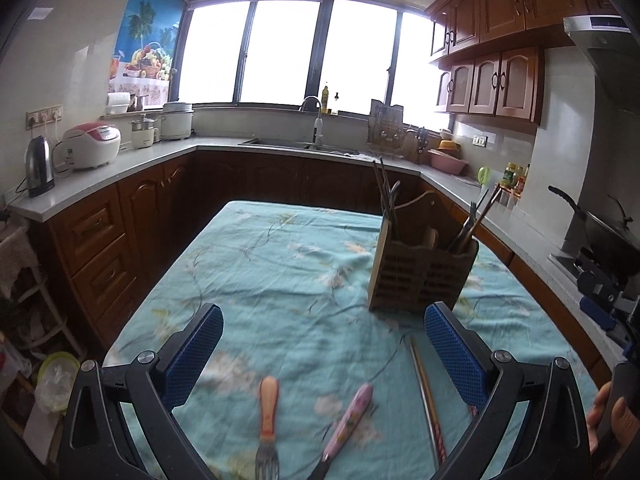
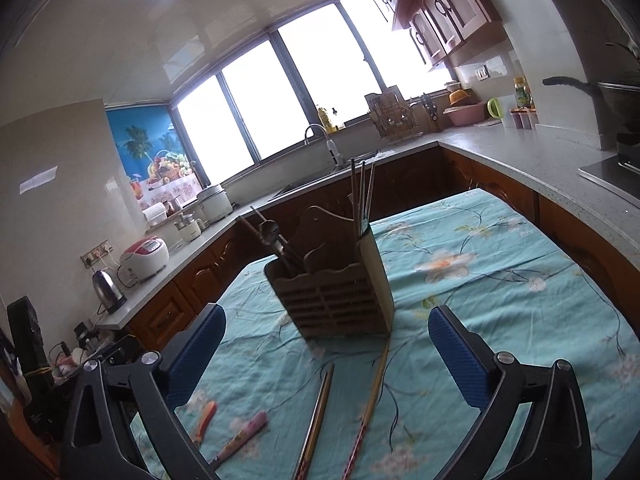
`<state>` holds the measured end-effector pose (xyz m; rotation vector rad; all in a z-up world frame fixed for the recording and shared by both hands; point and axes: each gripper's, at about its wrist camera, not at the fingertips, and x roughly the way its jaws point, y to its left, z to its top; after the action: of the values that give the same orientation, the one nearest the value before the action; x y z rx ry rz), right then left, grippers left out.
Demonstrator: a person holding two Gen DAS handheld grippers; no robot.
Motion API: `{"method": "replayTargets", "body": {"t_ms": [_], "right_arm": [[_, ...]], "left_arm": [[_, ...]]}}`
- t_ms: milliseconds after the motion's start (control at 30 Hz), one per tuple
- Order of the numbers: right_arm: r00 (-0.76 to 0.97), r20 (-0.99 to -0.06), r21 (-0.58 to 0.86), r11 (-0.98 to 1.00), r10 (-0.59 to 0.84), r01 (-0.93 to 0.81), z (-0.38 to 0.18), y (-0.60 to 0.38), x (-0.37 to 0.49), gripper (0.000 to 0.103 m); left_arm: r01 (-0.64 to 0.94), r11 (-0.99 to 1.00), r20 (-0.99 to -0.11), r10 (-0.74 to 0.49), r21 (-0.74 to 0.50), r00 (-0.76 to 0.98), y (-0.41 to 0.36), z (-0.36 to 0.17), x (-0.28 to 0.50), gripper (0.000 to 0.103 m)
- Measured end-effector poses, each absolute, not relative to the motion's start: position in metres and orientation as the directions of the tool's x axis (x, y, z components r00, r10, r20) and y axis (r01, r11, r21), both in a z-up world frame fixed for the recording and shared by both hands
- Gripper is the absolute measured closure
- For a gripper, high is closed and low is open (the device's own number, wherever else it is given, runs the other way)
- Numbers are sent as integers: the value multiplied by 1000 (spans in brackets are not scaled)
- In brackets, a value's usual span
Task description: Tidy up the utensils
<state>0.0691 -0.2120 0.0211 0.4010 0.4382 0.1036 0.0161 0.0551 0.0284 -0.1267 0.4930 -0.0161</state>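
We see a wrinkled, matt cotton-like tablecloth (image 1: 304,280) under a slatted wooden utensil holder (image 1: 420,276) with a dull, unvarnished look. The fork (image 1: 267,432) has bright metal tines and a smooth orange plastic handle, and the pink floral handle (image 1: 348,424) beside it looks glossy. Our gripper pads (image 2: 200,356) are blue textured rubber on matt black plastic arms, and the cabinets (image 1: 496,84) are glossy varnished wood.
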Motion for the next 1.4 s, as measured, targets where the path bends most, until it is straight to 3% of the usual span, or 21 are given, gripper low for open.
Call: {"method": "replayTargets", "body": {"t_ms": [333,900,1400], "right_arm": [[919,-371,297,955,132,-18,18,-192,25,0],[953,-288,171,984,94,-46,38,-180,-12,0],[928,-364,176,984,84,-21,2,-181,-6,0]], "left_arm": [[-26,990,-498,-47,-138,866,62,27,-17,1],[4,1000,-423,-14,-24,906,38,40,-54,1],[-29,998,-449,55,64,892,26,29,-46,1]]}}
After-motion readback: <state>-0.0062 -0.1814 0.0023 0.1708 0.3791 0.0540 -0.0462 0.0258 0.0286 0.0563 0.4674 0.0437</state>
